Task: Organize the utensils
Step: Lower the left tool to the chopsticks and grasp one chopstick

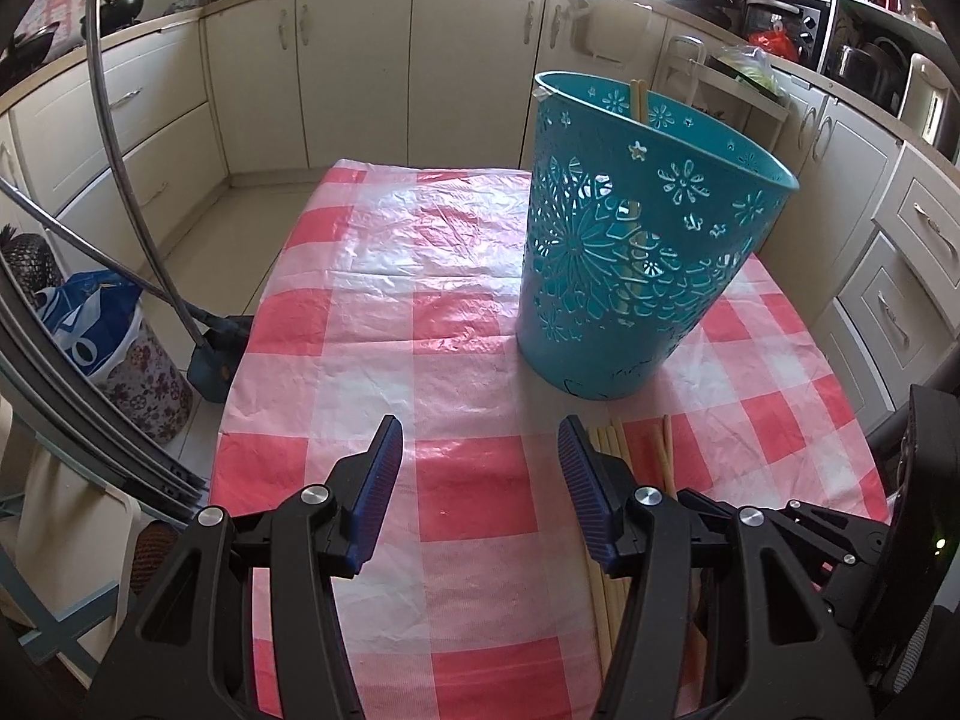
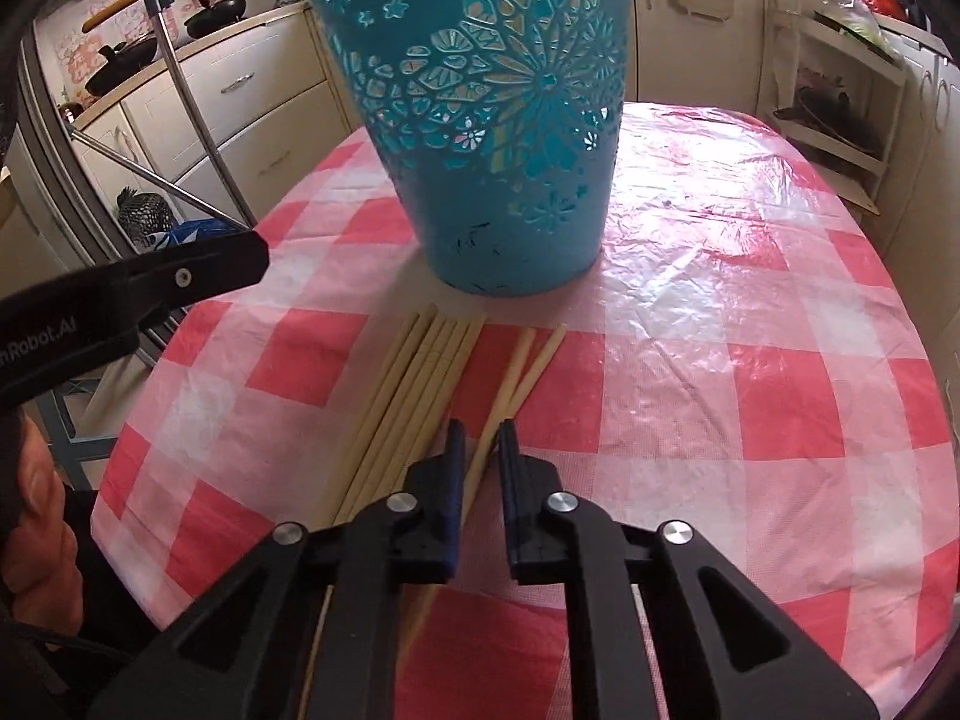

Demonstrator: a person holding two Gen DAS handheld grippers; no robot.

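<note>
A teal perforated basket (image 1: 636,252) stands upright on the red-and-white checked table; it also shows in the right wrist view (image 2: 504,120). A pair of chopsticks (image 1: 639,99) pokes out of its top. Several pale chopsticks (image 2: 414,384) lie in a bundle in front of the basket, with a separate pair (image 2: 525,372) beside them. My right gripper (image 2: 480,438) is nearly closed around that pair, its jaws on either side of them. My left gripper (image 1: 477,450) is open and empty, just left of the chopsticks (image 1: 606,441).
The table's checked cloth (image 1: 420,276) drops off at its left edge. A metal frame (image 1: 120,168), a bag (image 1: 90,324) and a patterned bin (image 1: 156,384) stand on the floor to the left. Kitchen cabinets (image 1: 354,66) ring the room.
</note>
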